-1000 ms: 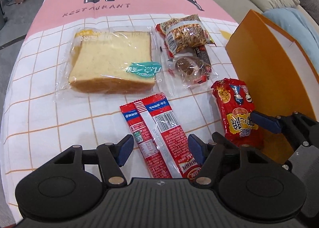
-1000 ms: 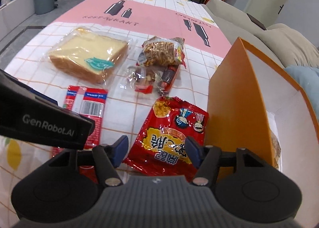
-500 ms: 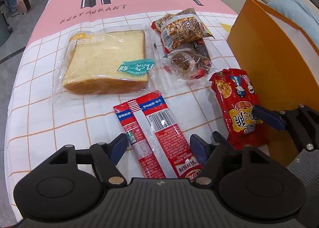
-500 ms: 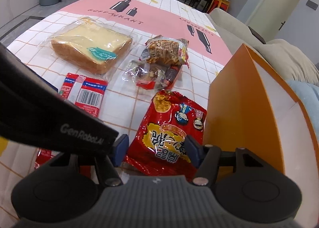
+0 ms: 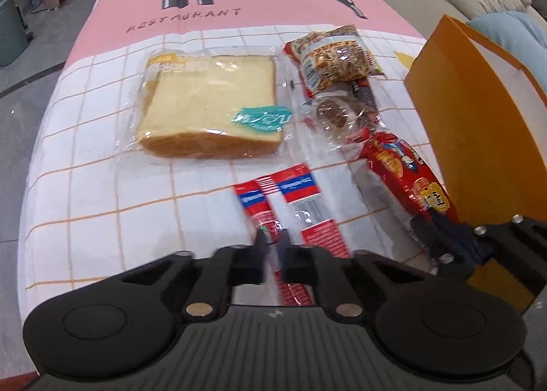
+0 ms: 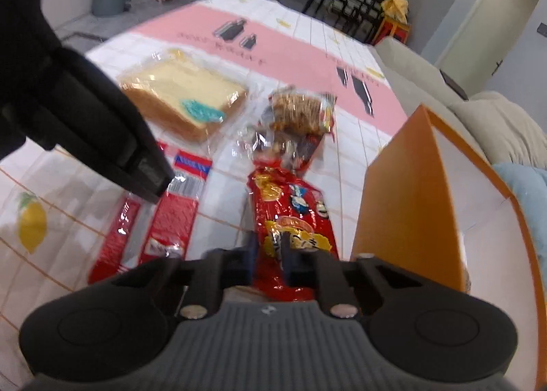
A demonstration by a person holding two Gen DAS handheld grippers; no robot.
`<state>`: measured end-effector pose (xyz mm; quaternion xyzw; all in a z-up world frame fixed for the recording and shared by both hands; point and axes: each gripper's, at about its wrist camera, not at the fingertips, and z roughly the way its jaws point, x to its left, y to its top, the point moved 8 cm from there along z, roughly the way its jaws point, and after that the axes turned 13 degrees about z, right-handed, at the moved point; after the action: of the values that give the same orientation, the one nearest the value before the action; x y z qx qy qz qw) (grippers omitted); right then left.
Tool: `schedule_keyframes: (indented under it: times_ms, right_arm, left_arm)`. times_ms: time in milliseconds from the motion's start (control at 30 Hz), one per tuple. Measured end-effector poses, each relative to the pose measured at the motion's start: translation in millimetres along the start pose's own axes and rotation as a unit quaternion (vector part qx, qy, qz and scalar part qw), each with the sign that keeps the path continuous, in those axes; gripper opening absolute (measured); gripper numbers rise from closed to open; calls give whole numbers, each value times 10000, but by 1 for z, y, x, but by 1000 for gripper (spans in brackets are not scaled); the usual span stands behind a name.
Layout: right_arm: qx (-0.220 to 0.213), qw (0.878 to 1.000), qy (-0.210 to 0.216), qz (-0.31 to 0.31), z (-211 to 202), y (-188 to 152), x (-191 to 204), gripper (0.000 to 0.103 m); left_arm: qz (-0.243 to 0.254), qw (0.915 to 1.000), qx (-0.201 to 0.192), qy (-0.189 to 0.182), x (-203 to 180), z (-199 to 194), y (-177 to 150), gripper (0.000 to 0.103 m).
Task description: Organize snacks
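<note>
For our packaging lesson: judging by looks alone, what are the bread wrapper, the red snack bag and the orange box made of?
Bread wrapper: thin clear plastic film, glossy, crinkled. Red snack bag: probably printed plastic film, shiny highlights. Orange box: likely card, matte, flat stiff walls.

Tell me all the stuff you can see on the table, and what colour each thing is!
bread bag: one, clear wrap with pale yellow slices and a teal label, far left of the snacks.
brown snack pack: one, brown and red, farthest back, right of the bread.
clear snack pack: one, see-through with dark pieces inside, just in front of the brown one.
sausage pack: one, red with blue bands, front middle.
red snack bag: one, red with yellow print, beside the box.
orange box: one, orange outside and white inside, at the right.
tablecloth: one, white grid with a pink band.
left tool: closed on the sausage pack.
right tool: closed on the red snack bag.
</note>
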<state>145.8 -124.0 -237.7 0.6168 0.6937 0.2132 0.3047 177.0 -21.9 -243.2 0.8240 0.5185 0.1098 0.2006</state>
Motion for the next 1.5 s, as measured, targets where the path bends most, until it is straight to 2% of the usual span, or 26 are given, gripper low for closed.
schedule_keyframes:
  times_ms: [100, 233, 367, 533, 633, 700, 767, 833, 867, 933, 967, 1000, 1033, 1067, 1133, 1200, 1333, 1433, 1500]
  right_arm:
    - [70, 9998, 181, 90, -6, 1, 3, 0]
    - [174, 9985, 510, 139, -15, -2, 16, 0]
    - [322, 9931, 1111, 211, -28, -7, 42, 0]
    - [648, 9773, 1967, 446, -39, -15, 74, 0]
    - [469, 9811, 1862, 238, -47, -14, 82, 0]
    - [430, 9870, 1537, 186, -45, -13, 76, 0]
    - [528, 9904, 1232, 331, -36, -14, 63, 0]
    - [634, 9906, 1088, 544, -29, -15, 48, 0]
    - [655, 9899, 1088, 631, -26, -15, 40, 3]
    - [648, 9870, 1231, 800, -25, -13, 29, 12]
    - [601, 9861, 1292, 859, -25, -12, 25, 35]
    - [538, 9860, 1312, 876, -26, -10, 22, 63]
    - [455, 9864, 1311, 875, -28, -8, 20, 73]
    - [343, 9868, 1337, 848, -29, -6, 18, 76]
    - [186, 9874, 1415, 685, -29, -6, 19, 77]
    - [139, 9898, 1355, 413, -23, -8, 22, 89]
    - [203, 9936, 1098, 179, -8, -11, 22, 89]
    - [391, 9920, 1131, 394, 1, -11, 18, 89]
    - [550, 9894, 1182, 646, 7, -11, 12, 85]
  left_arm:
    - [-28, 10000, 16, -56, 1, -6, -7, 0]
    - [-50, 10000, 2, 61, 8, -18, -17, 0]
    - [-239, 9997, 22, 23, 19, -29, -28, 0]
    - [-433, 9990, -28, 135, 32, -44, -38, 13]
    - [-483, 9987, -79, 121, 34, -49, -41, 23]
    - [-468, 9988, -119, 64, 31, -51, -40, 28]
    - [-406, 9990, -176, 2, 26, -51, -39, 32]
    - [-311, 9991, -259, -130, 19, -51, -37, 43]
    - [-255, 9989, -315, -220, 16, -51, -36, 46]
    - [-157, 9984, -411, -343, 10, -50, -33, 60]
    - [-107, 9982, -444, -387, 8, -48, -31, 62]
    - [-45, 9980, -461, -438, 5, -47, -29, 64]
    - [22, 9978, -464, -480, 2, -44, -27, 65]
    - [95, 9976, -455, -510, 0, -42, -25, 66]
    - [226, 9973, -435, -551, -5, -36, -23, 66]
    - [300, 9972, -397, -566, -7, -30, -22, 67]
    - [354, 9975, -243, -556, -9, -17, -22, 67]
    - [400, 9980, -174, -461, -8, -10, -24, 67]
    - [428, 9980, -119, -452, -8, -5, -23, 67]
